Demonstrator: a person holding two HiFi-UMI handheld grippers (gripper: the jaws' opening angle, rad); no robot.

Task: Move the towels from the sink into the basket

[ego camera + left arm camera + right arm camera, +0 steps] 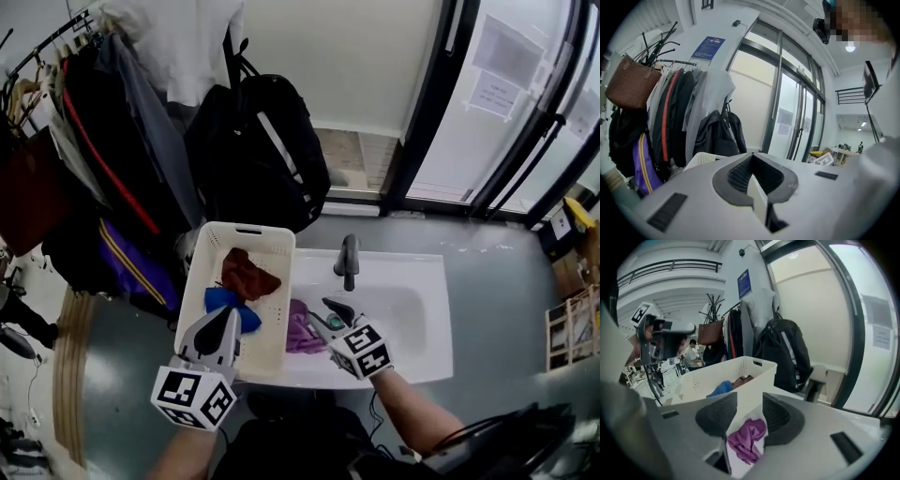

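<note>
Right gripper: We see the right gripper tipped down over the left end of the sink. Its jaws stand partly apart and grip nothing.
Between its jaws: The purple towel shows through the gap, lying crumpled just below. We judge the jaws are spread to take it.
Left gripper: The left gripper hovers over the near end of the basket with its jaws drawn together and nothing held. It seems parked clear of the other hand's work.
Sink: The white sink holds only the purple towel, bunched against its left wall. A dark faucet stands at the back rim.
Basket: The white perforated basket sits touching the sink's left side, so a lifted towel need only cross the shared edge.
Basket contents: A brown towel lies in the middle. A blue towel lies just nearer us.
Progress: We judge one towel is left to move.
Surroundings: A black backpack and hanging coats crowd the wall behind the basket.
</note>
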